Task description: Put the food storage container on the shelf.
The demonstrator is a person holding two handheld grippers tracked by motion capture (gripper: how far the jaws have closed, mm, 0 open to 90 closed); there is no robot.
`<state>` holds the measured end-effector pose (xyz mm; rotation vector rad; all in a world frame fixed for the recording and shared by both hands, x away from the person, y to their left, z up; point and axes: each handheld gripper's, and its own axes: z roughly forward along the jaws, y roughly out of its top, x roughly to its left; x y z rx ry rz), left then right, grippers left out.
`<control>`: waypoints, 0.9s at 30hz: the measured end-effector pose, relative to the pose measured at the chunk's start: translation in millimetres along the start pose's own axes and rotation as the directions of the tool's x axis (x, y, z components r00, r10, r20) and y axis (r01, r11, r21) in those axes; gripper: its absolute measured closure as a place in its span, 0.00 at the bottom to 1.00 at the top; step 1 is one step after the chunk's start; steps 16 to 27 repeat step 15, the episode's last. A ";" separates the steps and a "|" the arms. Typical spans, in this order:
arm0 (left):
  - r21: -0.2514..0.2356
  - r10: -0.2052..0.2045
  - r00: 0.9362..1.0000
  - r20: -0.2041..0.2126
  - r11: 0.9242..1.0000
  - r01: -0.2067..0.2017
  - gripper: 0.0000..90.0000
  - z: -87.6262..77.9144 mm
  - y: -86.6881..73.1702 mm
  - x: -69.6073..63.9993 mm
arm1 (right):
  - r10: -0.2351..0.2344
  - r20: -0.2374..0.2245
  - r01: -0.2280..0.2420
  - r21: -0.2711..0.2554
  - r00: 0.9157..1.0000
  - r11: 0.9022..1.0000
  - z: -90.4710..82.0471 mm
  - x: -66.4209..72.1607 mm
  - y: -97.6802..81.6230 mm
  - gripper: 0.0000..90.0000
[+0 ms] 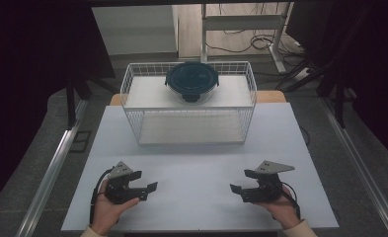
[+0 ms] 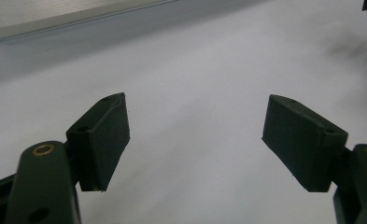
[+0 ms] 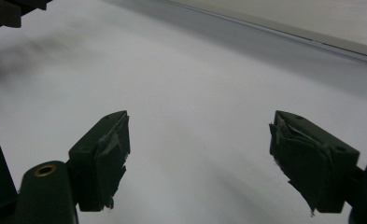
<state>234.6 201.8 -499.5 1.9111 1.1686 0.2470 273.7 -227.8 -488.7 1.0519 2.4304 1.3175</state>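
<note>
A round glass container with a dark blue lid [image 1: 191, 81] sits on the top shelf of a white wire rack [image 1: 189, 101] at the far middle of the table. My left gripper [image 1: 144, 181] rests low over the near left of the white tabletop [image 1: 196, 173], held in a hand, its jaws open and pointing right. My right gripper [image 1: 243, 180] mirrors it at the near right, open and pointing left. In the left gripper view the left gripper [image 2: 195, 140] has only bare table between its pads. The right gripper [image 3: 197, 156] likewise holds nothing.
The rack's lower shelf [image 1: 191, 129] is bare. A desk frame and cables [image 1: 260, 42] stand on the floor behind the table. Metal rails [image 1: 53, 168] run along the floor on both sides.
</note>
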 end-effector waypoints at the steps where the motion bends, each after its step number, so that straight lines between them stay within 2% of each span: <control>1: 0.007 0.001 1.000 0.002 1.000 -0.001 0.25 1.4 -1.3 0.9 | -0.008 0.011 0.008 -0.018 1.000 1.000 -1.9 -0.2 0.2 0.22; 4: 0.016 0.000 1.000 0.002 1.000 0.000 0.25 3.0 -2.1 1.3 | 0.003 0.017 -0.002 -0.030 1.000 1.000 -3.8 -1.6 0.7 0.22; 9: 0.013 -0.003 1.000 -0.019 1.000 0.003 0.26 2.6 -2.3 3.9 | 0.023 0.037 -0.021 -0.046 0.999 0.999 -6.0 -6.7 0.9 0.22; 15: 0.018 -0.016 1.000 -0.027 1.000 0.016 0.26 5.0 -3.2 8.4 | 0.016 0.037 -0.014 -0.055 0.999 0.998 -6.8 -6.5 0.9 0.22; 27: 0.018 -0.016 1.000 -0.027 1.000 0.016 0.26 5.0 -3.2 8.4 | 0.016 0.037 -0.014 -0.055 0.999 0.998 -6.8 -6.5 0.9 0.22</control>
